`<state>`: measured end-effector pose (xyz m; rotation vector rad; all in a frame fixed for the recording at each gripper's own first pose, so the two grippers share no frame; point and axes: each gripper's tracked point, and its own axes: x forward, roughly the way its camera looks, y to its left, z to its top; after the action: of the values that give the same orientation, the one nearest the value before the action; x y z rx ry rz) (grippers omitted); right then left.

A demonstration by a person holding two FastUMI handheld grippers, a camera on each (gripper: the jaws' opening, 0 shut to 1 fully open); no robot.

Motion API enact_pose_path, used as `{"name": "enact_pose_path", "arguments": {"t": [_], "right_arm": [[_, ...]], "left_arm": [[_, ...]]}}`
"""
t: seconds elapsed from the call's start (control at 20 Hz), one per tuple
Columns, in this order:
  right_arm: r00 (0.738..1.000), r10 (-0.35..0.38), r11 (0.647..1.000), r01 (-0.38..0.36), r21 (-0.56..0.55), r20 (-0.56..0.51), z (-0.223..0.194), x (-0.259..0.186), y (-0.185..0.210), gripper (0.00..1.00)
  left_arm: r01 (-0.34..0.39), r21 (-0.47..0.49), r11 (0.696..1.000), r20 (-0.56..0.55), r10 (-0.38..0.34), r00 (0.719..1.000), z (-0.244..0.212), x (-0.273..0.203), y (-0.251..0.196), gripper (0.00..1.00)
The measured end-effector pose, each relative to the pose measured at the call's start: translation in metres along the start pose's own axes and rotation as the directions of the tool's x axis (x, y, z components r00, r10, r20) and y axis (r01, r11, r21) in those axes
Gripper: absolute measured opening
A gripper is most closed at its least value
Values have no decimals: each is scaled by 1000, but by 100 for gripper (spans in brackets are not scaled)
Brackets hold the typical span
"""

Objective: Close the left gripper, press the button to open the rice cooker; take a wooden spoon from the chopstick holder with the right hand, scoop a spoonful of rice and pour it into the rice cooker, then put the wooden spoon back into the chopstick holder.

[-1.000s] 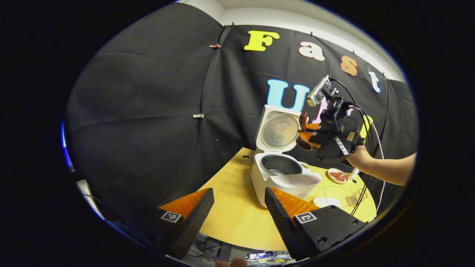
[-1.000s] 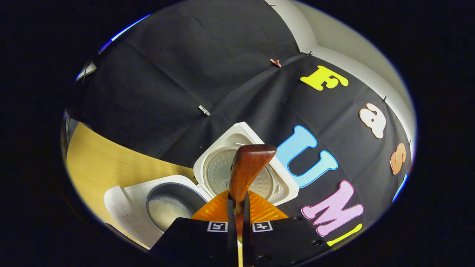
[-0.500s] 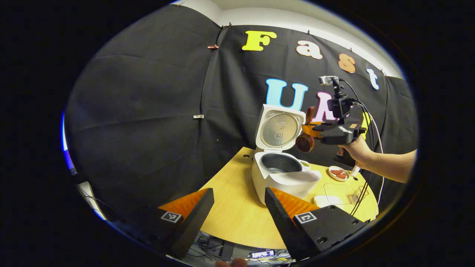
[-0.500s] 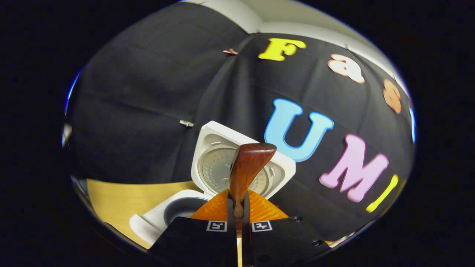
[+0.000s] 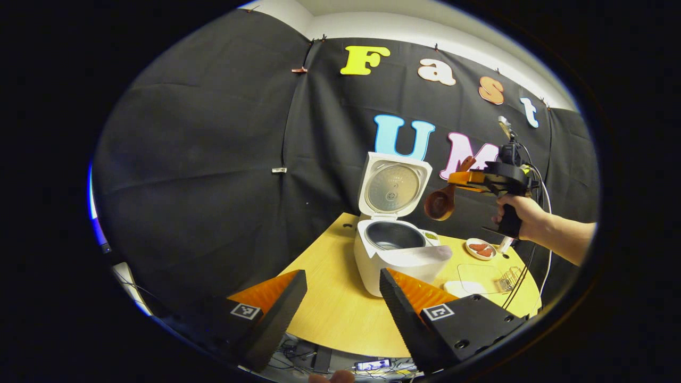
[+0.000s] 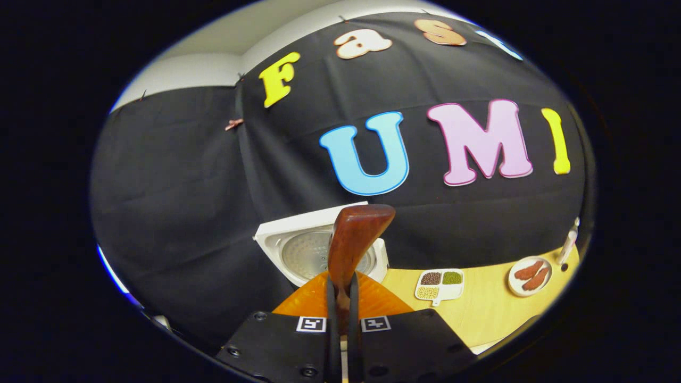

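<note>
Left tool (image 5: 340,298): its two fingers stand wide apart at the bottom of the left gripper view, holding nothing, above the near edge of the tabletop (image 5: 330,314).

Right tool (image 6: 340,298): both fingers are pressed together on the handle of the wooden spoon (image 6: 355,239), which rises between them toward 12 o'clock in the right gripper view.

Right tool from afar: in the left gripper view it hangs in the air at about 2 o'clock, carried by a hand (image 5: 524,215); the spoon bowl droops from its front end toward the rice cooker side.

Wooden spoon: held off the tabletop, above and to the 3 o'clock side of the open pot; whether any rice lies in the bowl cannot be told.

Rice cooker (image 5: 396,255): on the tabletop near the centre of the left gripper view, lid (image 5: 392,183) up and upright at 12 o'clock of the pot, the dark inner pot exposed.

Small plate (image 5: 480,248): on the tabletop at 3 o'clock of the rice cooker, with reddish pieces on it.

Divided dish (image 6: 439,284): in the right gripper view, on the tabletop at 3 o'clock of the lid, with brown, green and pale grains in separate sections.
</note>
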<state>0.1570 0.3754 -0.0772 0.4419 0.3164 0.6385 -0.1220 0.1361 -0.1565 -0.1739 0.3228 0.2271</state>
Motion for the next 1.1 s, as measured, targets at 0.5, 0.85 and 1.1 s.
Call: {"name": "enact_pose_path", "arguments": {"t": [0.5,0.85,1.1], "right_arm": [[989,-59,982,32,185,138,79,-128,-81,9],[960,-197,973,166,163,197,103,-225,-183,9],[929,-317,946,294,138,190,89,-279,-265,9]], "left_arm": [[59,33,998,8,-60,998,8,2,-51,95],[114,81,990,23,-116,993,22,9,-96,95],[131,150,980,28,-137,990,23,8,-128,95]]}}
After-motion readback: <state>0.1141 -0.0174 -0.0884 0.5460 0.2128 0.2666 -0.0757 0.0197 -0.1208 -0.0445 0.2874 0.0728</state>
